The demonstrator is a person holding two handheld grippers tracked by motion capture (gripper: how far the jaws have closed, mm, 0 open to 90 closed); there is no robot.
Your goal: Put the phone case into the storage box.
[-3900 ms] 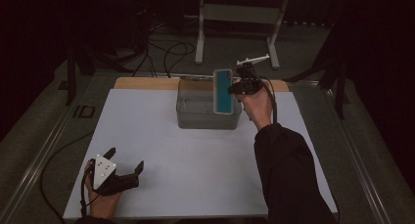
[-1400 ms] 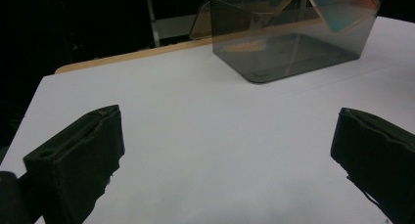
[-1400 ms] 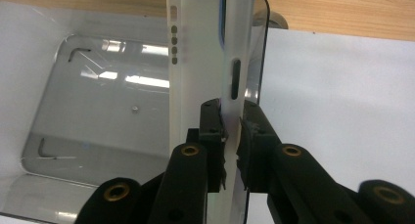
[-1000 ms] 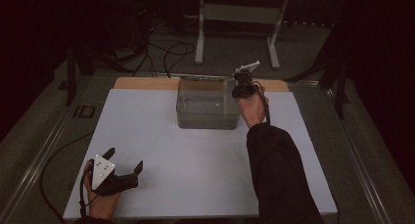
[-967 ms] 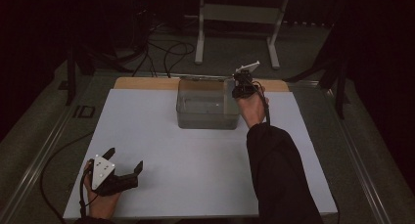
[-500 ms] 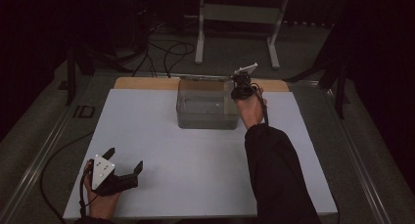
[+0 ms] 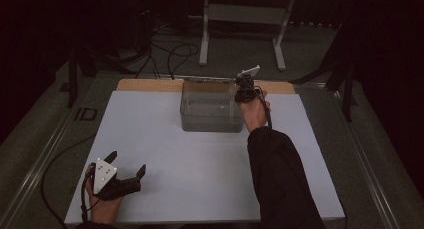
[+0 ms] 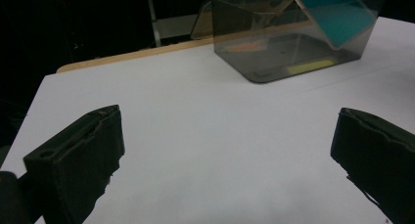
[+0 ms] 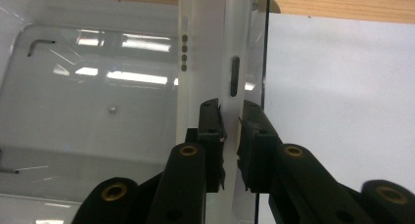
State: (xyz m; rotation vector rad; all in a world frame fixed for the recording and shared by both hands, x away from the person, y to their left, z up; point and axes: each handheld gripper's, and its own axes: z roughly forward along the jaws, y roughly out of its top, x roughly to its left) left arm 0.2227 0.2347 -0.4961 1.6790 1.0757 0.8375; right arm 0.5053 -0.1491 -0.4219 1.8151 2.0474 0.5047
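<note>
While 1 gripper [image 9: 230, 131] clamped: 1 box [image 7: 210, 109], 1 card [image 8: 335, 16].

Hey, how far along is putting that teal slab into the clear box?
Done: the teal slab sits mostly inside the clear box, tilted at one end. In hand: the right gripper is shut on its white edge. Left: probably letting go and pulling out. The left gripper rests open.

Clear box [image 8: 293, 43] beyond parted jaws
</note>
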